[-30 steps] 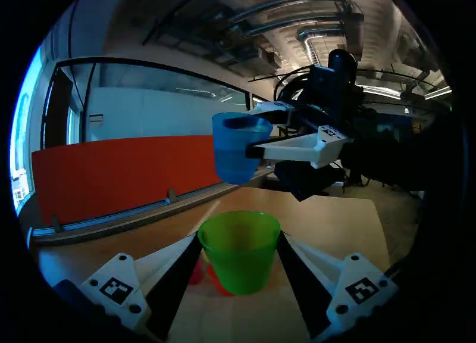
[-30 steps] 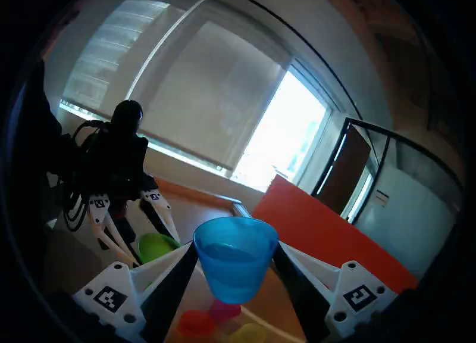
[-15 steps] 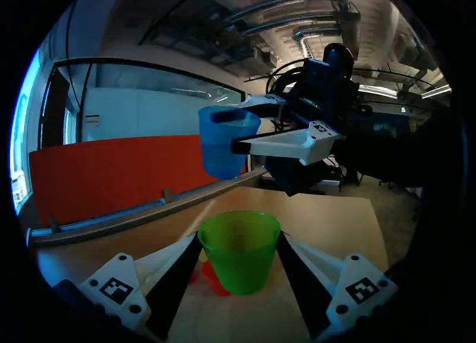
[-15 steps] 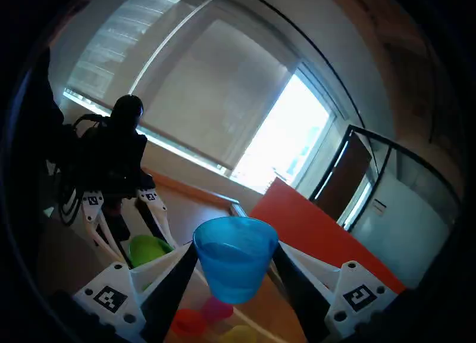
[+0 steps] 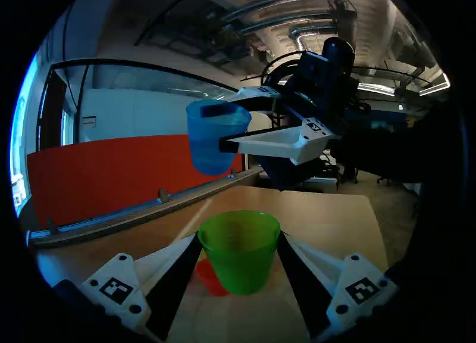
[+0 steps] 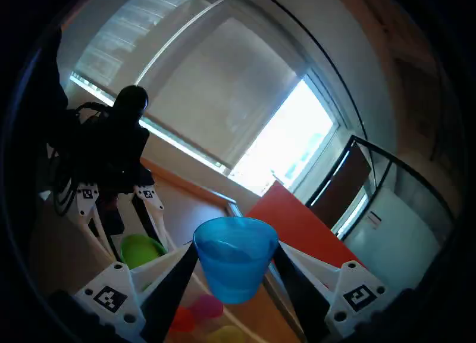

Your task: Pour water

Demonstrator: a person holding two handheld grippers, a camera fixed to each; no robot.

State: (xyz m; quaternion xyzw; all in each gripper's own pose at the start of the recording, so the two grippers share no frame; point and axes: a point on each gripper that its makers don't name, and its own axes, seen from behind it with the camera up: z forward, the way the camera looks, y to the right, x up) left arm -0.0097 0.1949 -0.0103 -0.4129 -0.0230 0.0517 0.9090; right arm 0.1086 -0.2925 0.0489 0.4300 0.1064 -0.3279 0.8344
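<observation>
A green cup [image 5: 240, 256] is held over the wooden table [image 5: 333, 215], with my left gripper [image 5: 239, 265] shut on it. Above it and a little to the left hangs a blue cup [image 5: 212, 136] with water inside, clamped by my right gripper [image 5: 223, 131]. In the right gripper view the blue cup [image 6: 235, 265] sits between the fingers of my right gripper [image 6: 235, 271], water showing inside. Lower left there, the green cup [image 6: 140, 250] shows in my left gripper [image 6: 119, 221].
A red cup [image 5: 209, 277] lies on the table below the green one. Red, pink and yellow cups [image 6: 199, 313] lie under the blue cup. An orange partition [image 5: 119, 176] and a rail run along the table's far side. Bright window [image 6: 279, 146] behind.
The right gripper has carried the blue cup up and to the left in the left gripper view. The green cup stays put between the left fingers.
</observation>
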